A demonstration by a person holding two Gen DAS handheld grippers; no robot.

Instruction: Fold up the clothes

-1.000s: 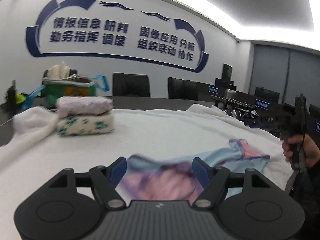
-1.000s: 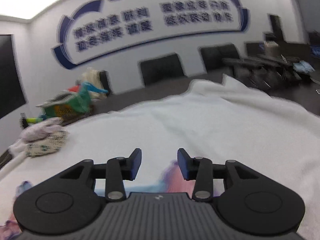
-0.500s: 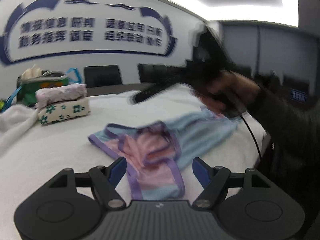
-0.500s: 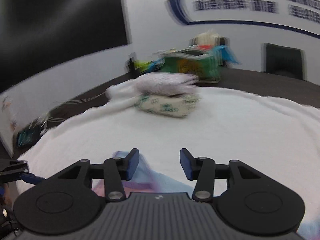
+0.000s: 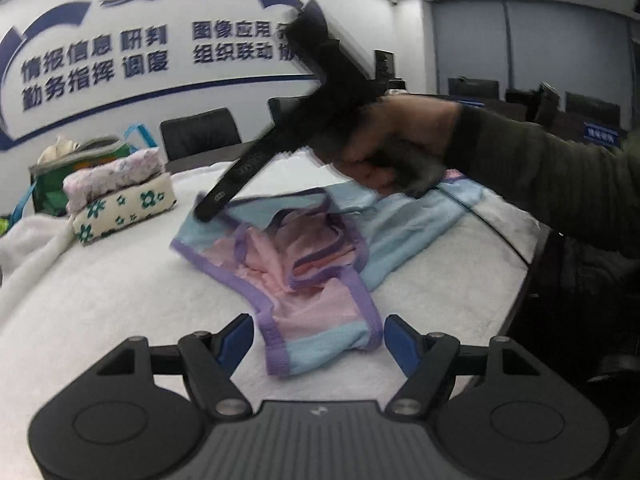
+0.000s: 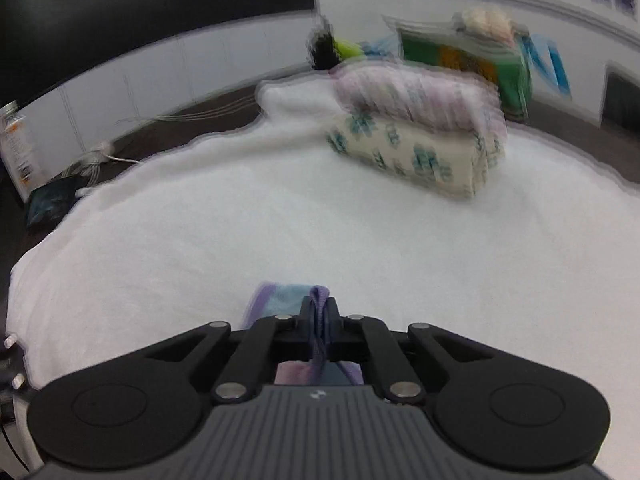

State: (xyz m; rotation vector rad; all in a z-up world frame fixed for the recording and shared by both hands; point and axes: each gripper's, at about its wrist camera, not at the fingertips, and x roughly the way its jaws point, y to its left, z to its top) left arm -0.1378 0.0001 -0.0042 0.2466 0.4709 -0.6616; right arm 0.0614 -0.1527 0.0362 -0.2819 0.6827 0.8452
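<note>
The right hand-held gripper (image 6: 319, 330) is clamped on the purple hem of the underwear (image 5: 304, 264) lying crumpled on the white towel (image 5: 120, 292) – a thin pinch that could slip. The left hand-held gripper (image 5: 318, 338) stands apart, empty – so a pull may drag it.

My right gripper (image 6: 319, 322) clamped on the garment's purple trim

I had the jaws pinched shut on the purple edge of the blue-and-pink garment (image 6: 280, 298), low over the white towel (image 6: 240, 220). Far right, two folded clothes (image 6: 420, 128) sat stacked, blurred, a green bag (image 6: 464, 56) behind them.
</note>
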